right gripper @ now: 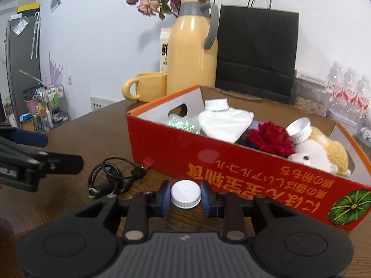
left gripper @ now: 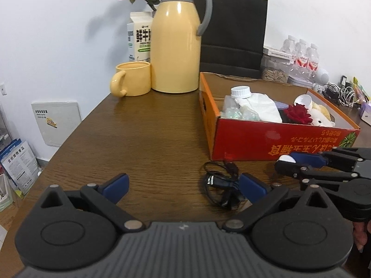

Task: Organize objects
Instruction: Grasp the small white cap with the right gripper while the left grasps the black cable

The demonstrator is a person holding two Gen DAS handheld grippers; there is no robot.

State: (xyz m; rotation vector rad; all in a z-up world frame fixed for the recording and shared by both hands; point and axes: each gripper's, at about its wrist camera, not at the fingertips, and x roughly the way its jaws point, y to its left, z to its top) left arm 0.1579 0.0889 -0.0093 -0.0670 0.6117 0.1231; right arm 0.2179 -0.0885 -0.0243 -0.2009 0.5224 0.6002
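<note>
A red cardboard box (left gripper: 273, 141) (right gripper: 176, 153) stands on the brown table and holds a white-capped bottle (right gripper: 216, 105), a white cloth, a red rose (right gripper: 270, 137) and a plush toy (right gripper: 320, 153). My right gripper (right gripper: 185, 195) is shut on a white bottle cap (right gripper: 185, 194) just in front of the box; it shows in the left wrist view (left gripper: 286, 161) too. A tangled black USB cable (left gripper: 220, 183) (right gripper: 111, 178) lies on the table in front of the box. My left gripper (left gripper: 183, 185) is open and empty, its right finger beside the cable.
A yellow thermos jug (left gripper: 176, 44), a yellow mug (left gripper: 132, 78) and a milk carton (left gripper: 139, 39) stand at the back left. A black paper bag (left gripper: 234, 32) stands behind the box. Water bottles (left gripper: 301, 55) and cables (left gripper: 343, 95) sit at the back right.
</note>
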